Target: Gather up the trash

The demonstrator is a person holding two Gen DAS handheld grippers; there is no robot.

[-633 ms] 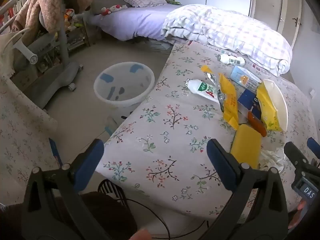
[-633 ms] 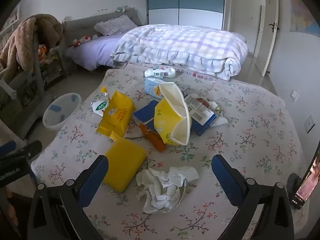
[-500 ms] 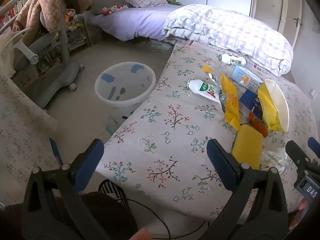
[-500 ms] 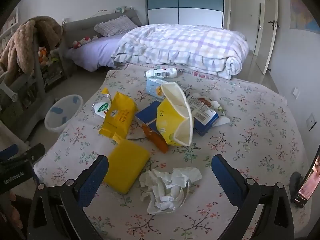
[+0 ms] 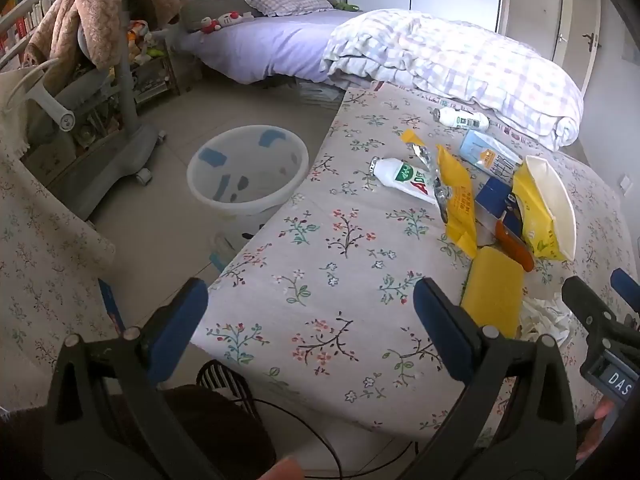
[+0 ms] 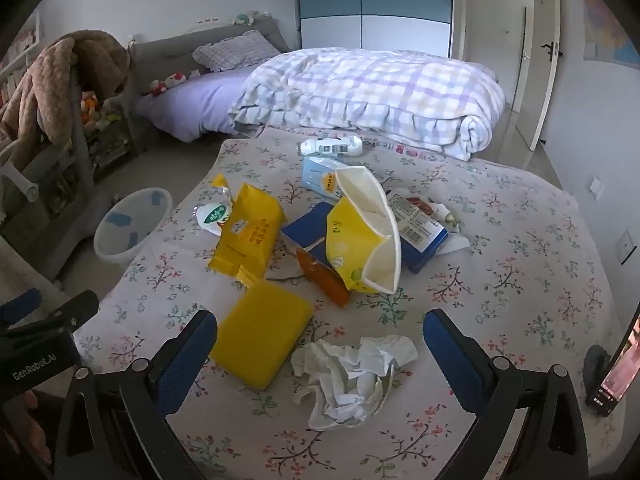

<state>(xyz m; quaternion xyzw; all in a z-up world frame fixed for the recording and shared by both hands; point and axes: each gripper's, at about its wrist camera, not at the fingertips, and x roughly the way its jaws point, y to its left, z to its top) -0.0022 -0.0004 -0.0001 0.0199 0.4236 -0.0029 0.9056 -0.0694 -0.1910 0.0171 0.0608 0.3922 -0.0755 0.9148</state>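
A crumpled white tissue [image 6: 352, 376] lies on the floral table just ahead of my open right gripper [image 6: 320, 344], between its fingers. A yellow sponge [image 6: 260, 340] lies left of it. Beyond are a yellow wrapper [image 6: 248, 236], a yellow paper bag [image 6: 364, 240], an orange wrapper [image 6: 324, 276], blue packets and two white bottles [image 6: 332, 146]. My left gripper [image 5: 308, 316] is open and empty over the table's near left corner. The white bin [image 5: 244, 176] stands on the floor left of the table.
A phone [image 6: 616, 364] stands at the table's right edge. A bed with a checked quilt [image 6: 368, 92] is behind the table. A grey chair stand [image 5: 120, 136] with a brown blanket is at the left, next to the bin.
Both grippers have moved slightly forward over the table. The tissue now sits closer between the right fingers. Both stay open.
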